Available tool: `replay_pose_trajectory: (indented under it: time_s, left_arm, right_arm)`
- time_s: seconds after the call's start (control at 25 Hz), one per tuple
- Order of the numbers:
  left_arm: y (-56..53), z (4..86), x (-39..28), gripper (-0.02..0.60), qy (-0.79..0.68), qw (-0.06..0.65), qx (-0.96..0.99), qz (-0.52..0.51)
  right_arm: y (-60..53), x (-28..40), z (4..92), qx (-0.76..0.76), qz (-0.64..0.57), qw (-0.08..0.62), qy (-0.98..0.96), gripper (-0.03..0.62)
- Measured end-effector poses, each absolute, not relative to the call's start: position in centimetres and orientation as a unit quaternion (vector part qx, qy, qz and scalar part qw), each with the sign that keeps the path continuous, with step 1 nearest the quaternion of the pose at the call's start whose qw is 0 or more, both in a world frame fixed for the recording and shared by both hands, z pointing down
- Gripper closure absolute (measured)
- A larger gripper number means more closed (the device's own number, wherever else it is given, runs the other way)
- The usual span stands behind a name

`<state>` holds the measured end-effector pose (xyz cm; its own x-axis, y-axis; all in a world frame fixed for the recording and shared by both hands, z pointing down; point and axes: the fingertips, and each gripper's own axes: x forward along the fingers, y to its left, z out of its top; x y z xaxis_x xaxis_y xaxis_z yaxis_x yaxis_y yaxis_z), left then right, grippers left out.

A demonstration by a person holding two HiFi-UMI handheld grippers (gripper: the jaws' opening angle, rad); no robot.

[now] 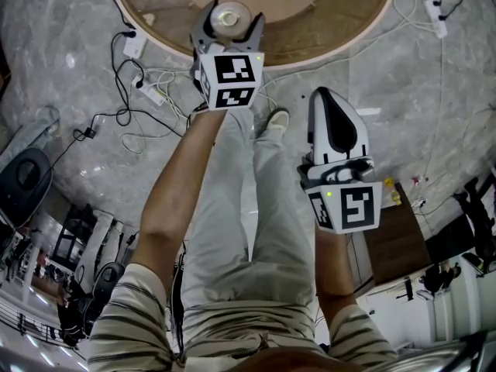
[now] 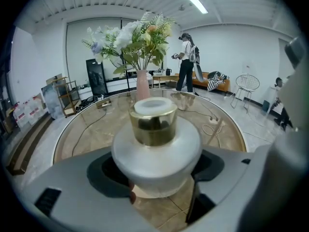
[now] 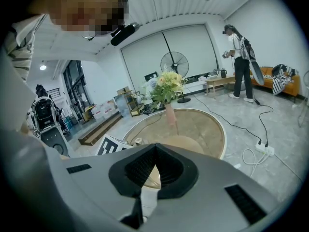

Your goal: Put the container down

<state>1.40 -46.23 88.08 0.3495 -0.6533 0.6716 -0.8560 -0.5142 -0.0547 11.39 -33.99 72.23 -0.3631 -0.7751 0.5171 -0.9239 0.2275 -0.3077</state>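
The container (image 2: 157, 149) is a frosted white jar with a gold collar and white cap. My left gripper (image 2: 157, 175) is shut on its round body and holds it upright over the near edge of the round brown table (image 2: 87, 134). Seen from the head view, the container (image 1: 230, 15) sits between the left gripper's (image 1: 229, 23) fingers above the table (image 1: 333, 29); whether it touches the top is unclear. My right gripper (image 1: 325, 97) hangs lower and nearer my body, over the floor, shut with nothing in it; its pads meet in the right gripper view (image 3: 153, 170).
A pink vase of flowers (image 2: 142, 83) stands at the table's middle. Cables and a power strip (image 1: 151, 91) lie on the marble floor left of my legs. My shoe (image 1: 277, 120) is near the table's edge. Another person (image 2: 186, 62) stands beyond the table.
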Motion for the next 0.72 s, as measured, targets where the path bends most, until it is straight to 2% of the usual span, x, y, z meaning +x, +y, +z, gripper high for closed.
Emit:
replay_pose_trajectory:
  time_s: [0.32, 0.72]
  left_arm:
    - [-46.5, 88.2, 2.0, 0.249, -0.467, 0.148, 0.811, 0.320]
    - [-45.7, 86.6, 1.4, 0.216, -0.474, 0.160, 0.807, 0.313]
  right_arm:
    - [-33.9, 11.3, 72.6, 0.544, 0.292, 0.129, -0.776, 0.586]
    - [-33.6, 11.1, 70.9, 0.544, 0.284, 0.121, -0.780, 0.586]
